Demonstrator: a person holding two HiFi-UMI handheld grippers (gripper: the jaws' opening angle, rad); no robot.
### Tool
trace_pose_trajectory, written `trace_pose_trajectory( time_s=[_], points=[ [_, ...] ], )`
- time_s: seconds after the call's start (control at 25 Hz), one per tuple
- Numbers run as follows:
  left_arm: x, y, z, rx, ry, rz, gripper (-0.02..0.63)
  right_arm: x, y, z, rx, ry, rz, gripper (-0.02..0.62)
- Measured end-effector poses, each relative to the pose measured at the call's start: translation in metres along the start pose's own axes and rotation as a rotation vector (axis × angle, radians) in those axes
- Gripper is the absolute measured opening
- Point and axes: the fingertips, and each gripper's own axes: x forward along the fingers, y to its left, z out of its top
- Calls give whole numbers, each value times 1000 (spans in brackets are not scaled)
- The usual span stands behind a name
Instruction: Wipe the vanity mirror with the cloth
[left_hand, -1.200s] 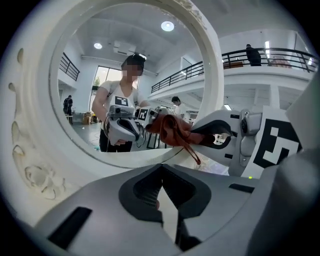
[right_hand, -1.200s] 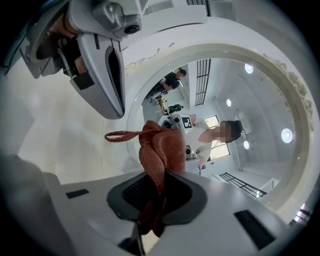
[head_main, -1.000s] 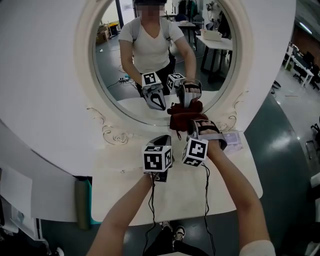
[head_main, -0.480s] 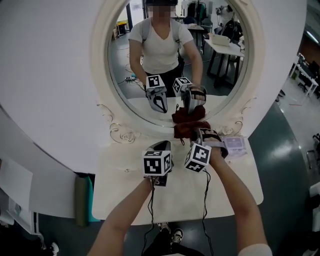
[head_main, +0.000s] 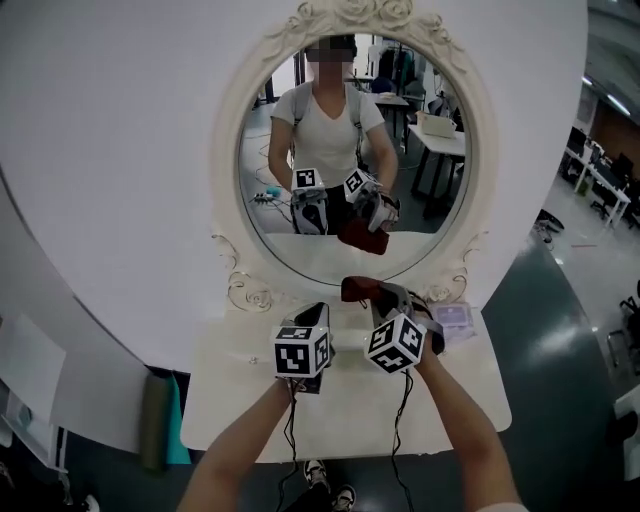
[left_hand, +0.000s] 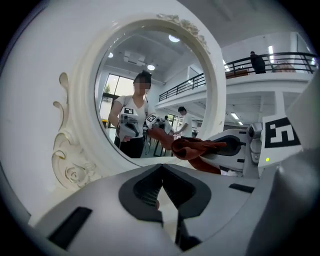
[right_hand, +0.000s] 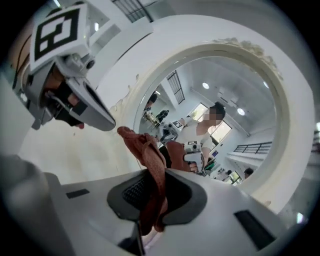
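In the head view, you are holding both tools over the back edge of the white table (head_main: 340, 410), just in front of the vanity mirror (head_main: 355, 150). Your right hand-held gripper (head_main: 383, 295) is clamping the dark red cloth (head_main: 354, 289), which is hanging at the bottom of the mirror's carved frame (head_main: 300, 270), below the glass. Your left hand-held gripper (head_main: 314, 312) is sitting just beside it. A pale packet (head_main: 455, 318) is lying near the table's right edge.

In the left gripper view, your jaws are meeting at their tips, with nothing between them. The right tool is reaching in from the right, the cloth bunching at its tip near the frame's lower rim; you cannot tell whether it is touching.

In the right gripper view, your jaws are pinching the cloth, and a fold is sticking up past them toward the mirror.
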Motion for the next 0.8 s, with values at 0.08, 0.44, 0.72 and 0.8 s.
trace_pose_trajectory(
  time_s=[0.08, 0.44, 0.72, 0.8],
  points=[
    [-17, -6, 12, 43, -50, 18, 11, -20, -3, 8, 143, -44, 4, 63],
    [-93, -42, 15, 68, -192, 94, 11, -106, 9, 10, 710, -198, 37, 63],
    [-136, -61, -29, 4, -176, 111, 11, -154, 51, -6, 857, -245, 38, 63],
    [-145, -65, -40, 25, -167, 119, 11, -162, 64, -11, 885, -235, 40, 63]
  ],
)
